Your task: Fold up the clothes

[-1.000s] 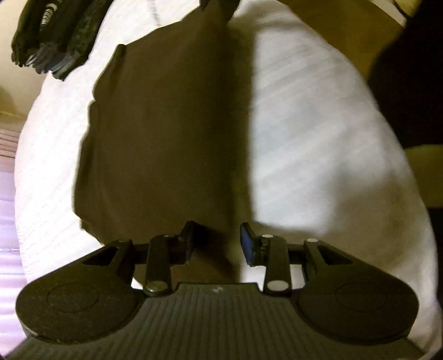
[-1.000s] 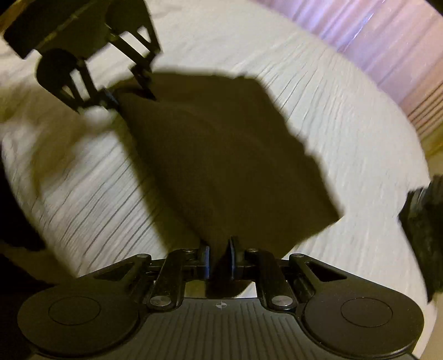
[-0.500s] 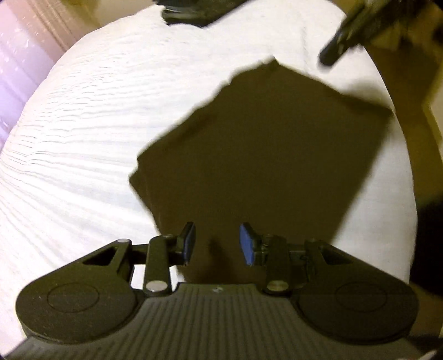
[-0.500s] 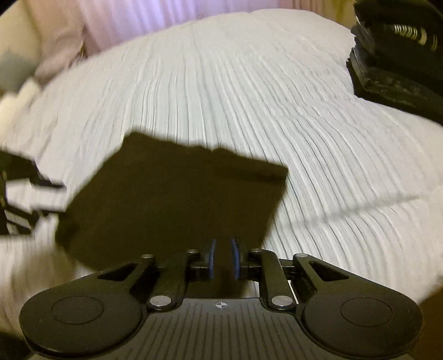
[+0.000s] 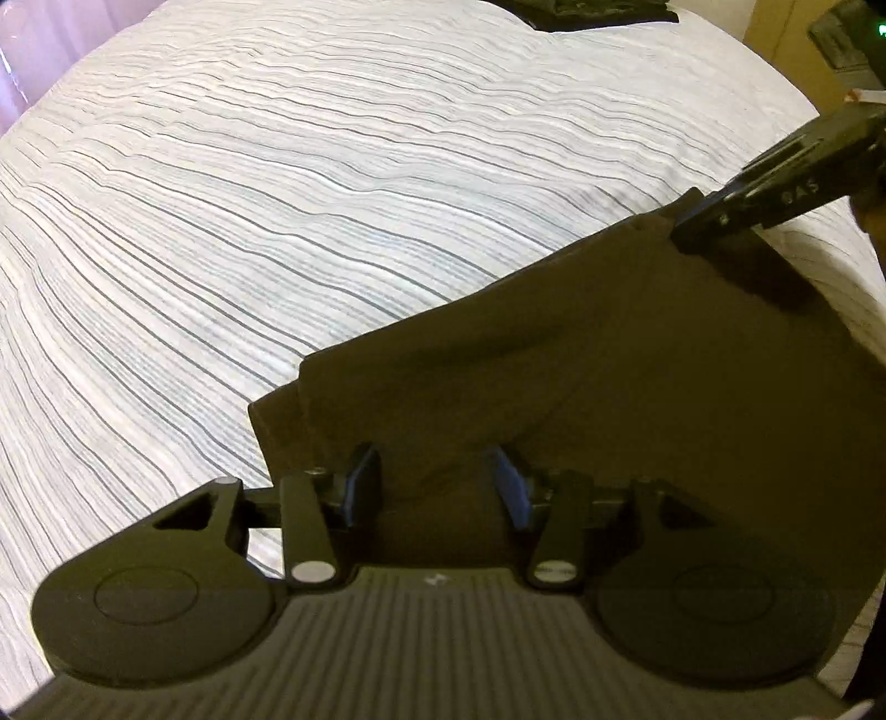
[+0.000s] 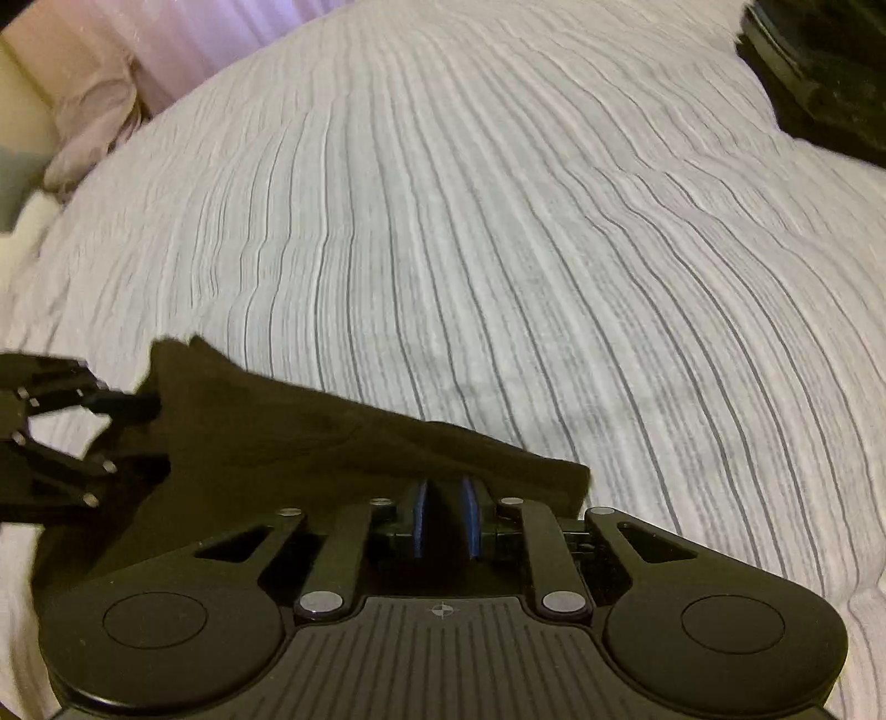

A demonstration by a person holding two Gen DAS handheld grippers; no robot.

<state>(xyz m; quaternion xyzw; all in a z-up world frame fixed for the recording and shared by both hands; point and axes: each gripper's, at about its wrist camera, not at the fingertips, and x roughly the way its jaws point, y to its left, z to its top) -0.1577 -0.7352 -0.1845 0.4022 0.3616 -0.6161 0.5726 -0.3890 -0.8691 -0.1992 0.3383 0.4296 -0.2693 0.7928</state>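
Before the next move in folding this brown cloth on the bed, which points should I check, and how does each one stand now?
1. Right hand-held gripper grips the brown cloth: ok, its pads are closed on the cloth.
2. Left hand-held gripper grips the cloth: not ok, the jaws stand apart with the cloth between them.
3. Cloth smooth: not ok, creases and a sagging fold show.
4. Bare striped bed cover ahead for laying the cloth down: ok.
5. Dark clothes pile apart from the cloth: ok.
6. Lower layers aligned: cannot tell, they are hidden.

A white striped bedspread (image 6: 498,249) fills the view, possibly pinkish curtains (image 6: 221,33) behind.
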